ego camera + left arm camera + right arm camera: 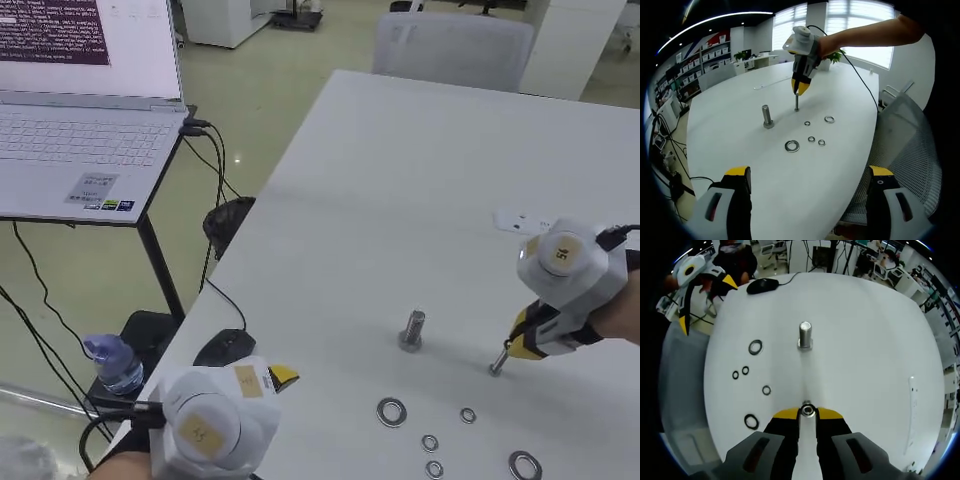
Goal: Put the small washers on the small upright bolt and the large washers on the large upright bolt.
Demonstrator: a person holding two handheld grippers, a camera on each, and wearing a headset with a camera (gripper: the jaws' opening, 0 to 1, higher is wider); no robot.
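Small bolt (496,363) partly hidden between right gripper (808,413) jaws, pinched | left gripper (808,171) jaws spread

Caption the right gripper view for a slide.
Right gripper shut on the small bolt; large bolt upright ahead, five loose washers alongside.

On the table (400,200) the large upright bolt (412,330) stands left of the small upright bolt (497,362), whose top sits between the jaws of the right gripper (505,350). Nearer the person lie a large washer (391,411), three small washers (430,442) to its right, and a second large washer (524,465) rightmost. A mouse (223,347) lies at the table's left edge.
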